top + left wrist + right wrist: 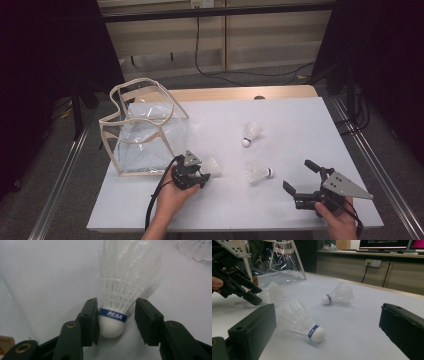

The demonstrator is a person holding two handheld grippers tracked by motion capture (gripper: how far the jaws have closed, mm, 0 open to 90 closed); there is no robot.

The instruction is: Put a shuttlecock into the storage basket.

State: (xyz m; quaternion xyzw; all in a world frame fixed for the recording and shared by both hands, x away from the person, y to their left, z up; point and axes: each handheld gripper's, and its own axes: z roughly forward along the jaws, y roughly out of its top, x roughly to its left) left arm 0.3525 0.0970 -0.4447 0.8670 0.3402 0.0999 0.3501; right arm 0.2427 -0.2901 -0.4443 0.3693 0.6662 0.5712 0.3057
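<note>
A white feather shuttlecock (125,282) with a blue band lies on the table between the jaws of my left gripper (116,320). One pad touches its cork and the other stands a small gap away, so the gripper is open. In the high view, this left gripper (200,175) sits just right of the clear bag, with the shuttlecock (211,165) at its tip. My right gripper (296,174) rests wide open near the front right, holding nothing. A second shuttlecock (257,171) lies just ahead of its jaws, and in the right gripper view it (299,320) lies by the left jaw.
A clear plastic bag (145,130) with cream trim stands open at the table's left. A third shuttlecock (251,132) lies near the middle of the white tabletop (300,120). Cables trail on the floor beyond the far edge.
</note>
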